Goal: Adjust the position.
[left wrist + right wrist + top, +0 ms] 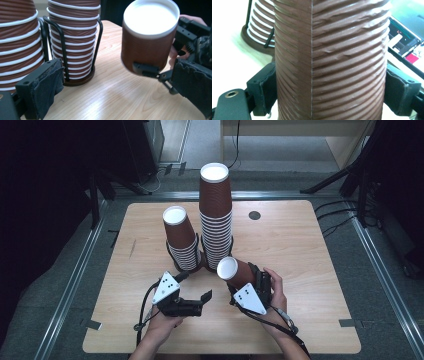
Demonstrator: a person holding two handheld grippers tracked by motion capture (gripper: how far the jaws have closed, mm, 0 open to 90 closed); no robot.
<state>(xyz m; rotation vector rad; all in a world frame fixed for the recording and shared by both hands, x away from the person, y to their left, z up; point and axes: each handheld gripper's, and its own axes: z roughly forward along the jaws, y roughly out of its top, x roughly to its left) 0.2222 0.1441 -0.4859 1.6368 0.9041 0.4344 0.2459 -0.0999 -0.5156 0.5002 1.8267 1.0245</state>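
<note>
— Nearest the desk's (pixel 300 250) front edge, what do the two hands carry?
— Each carries a hand-held gripper. The left hand-held gripper (pixel 199 299) lies low over the desk near the front edge, left of the middle, its jaws spread with nothing between them.
— And the right hand-held gripper (pixel 239 279)?
— It is pinching a brown ribbed paper cup (pixel 235 271); the pads press on the cup's two sides, as the right gripper view shows. The cup is tilted, white inside facing up and toward the stacks, and it is held above the desk just right of the middle.
— Where are the stacks?
— Two stacks of like cups stand in black wire holders near the desk's middle. The shorter stack (pixel 181 240) is on the left, the taller stack (pixel 216 215) just beside it on the right. The held cup sits close to the foot of the taller one, apart from it.
</note>
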